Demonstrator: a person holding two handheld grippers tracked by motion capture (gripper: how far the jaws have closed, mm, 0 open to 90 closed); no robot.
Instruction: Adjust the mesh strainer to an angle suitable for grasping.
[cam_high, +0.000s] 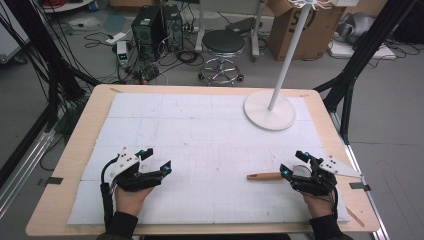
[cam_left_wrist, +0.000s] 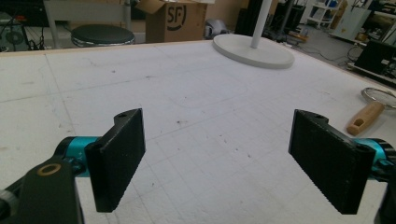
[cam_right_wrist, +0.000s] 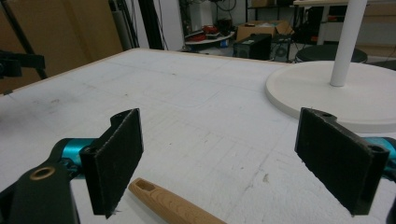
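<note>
Two grippers are held near the bench's (cam_high: 70, 150) front edge: left gripper (cam_high: 156, 162) and right gripper (cam_high: 295, 162), fingers spread wide, nothing held. One wooden handle (cam_high: 265, 176) lies just beside the right gripper. Bare white mat (cam_high: 200, 130) stretches between and beyond. One white stand base (cam_high: 262, 120) is seen far right.

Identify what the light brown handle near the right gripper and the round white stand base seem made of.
The light brown handle looks like unvarnished wood: matte, with faint grain lines and a slot cut near its end. The round white stand base looks like painted metal or plastic: smooth, even, slightly satin; the look leaves it open.
</note>
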